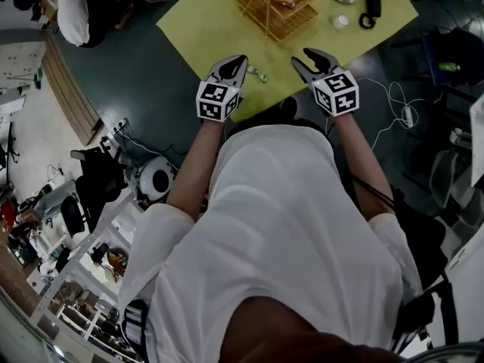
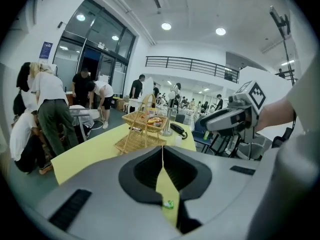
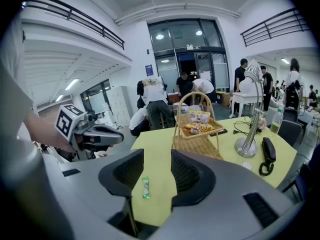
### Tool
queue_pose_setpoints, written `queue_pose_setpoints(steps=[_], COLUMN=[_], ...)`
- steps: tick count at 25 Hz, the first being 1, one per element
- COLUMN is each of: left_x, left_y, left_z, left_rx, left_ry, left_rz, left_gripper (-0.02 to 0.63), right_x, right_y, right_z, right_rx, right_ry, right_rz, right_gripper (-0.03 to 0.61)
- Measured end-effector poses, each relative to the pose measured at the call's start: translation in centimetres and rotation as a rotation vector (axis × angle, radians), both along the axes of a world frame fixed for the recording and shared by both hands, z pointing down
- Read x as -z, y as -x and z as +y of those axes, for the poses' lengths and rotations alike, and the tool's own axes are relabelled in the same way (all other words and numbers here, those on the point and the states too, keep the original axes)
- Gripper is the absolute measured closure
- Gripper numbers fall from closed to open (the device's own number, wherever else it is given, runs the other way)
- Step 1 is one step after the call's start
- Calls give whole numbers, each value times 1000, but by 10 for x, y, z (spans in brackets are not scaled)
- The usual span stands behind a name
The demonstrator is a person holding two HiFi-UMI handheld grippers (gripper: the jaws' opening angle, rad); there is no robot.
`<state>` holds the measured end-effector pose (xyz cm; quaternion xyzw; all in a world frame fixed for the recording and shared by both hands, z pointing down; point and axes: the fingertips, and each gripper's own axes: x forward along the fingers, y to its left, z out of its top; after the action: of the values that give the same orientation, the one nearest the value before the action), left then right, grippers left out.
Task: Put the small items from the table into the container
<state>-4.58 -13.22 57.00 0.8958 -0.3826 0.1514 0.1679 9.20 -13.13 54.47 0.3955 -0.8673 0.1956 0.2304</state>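
Near the front edge of the yellow table (image 1: 198, 30), the green candy (image 1: 257, 74) lies loose; your left gripper (image 1: 240, 59) has its jaws pressed together and empty, while your right gripper (image 1: 302, 57) has them spread, with the candy lined up in the gap but untouched. Lower the right so both pads straddle the wrapper's narrow width, then close. Wicker basket (image 1: 276, 6), farther back: snack packets on the upper tier, nothing seen on the lower.

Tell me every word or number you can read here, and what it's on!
No words or numbers can be read.
Marker cubes: only black-and-white square patterns, no letters.
Snack packets in the basket: print too blurred.
Green candy: wrapper too small to read.
Blue wall sign: too blurred.
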Motion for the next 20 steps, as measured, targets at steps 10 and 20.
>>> queue_pose_setpoints(steps=[10, 20], left_x=[-95, -191], left_y=[8, -14], left_z=[9, 26], left_rx=[-242, -596], left_ry=[95, 199], left_rz=[-215, -397], left_gripper=[567, 511], right_x=[-21, -36], right_y=[-5, -15], right_z=[45, 73], right_rx=[-106, -237], right_ry=[94, 167], right_rz=[-50, -86], right_gripper=[399, 399])
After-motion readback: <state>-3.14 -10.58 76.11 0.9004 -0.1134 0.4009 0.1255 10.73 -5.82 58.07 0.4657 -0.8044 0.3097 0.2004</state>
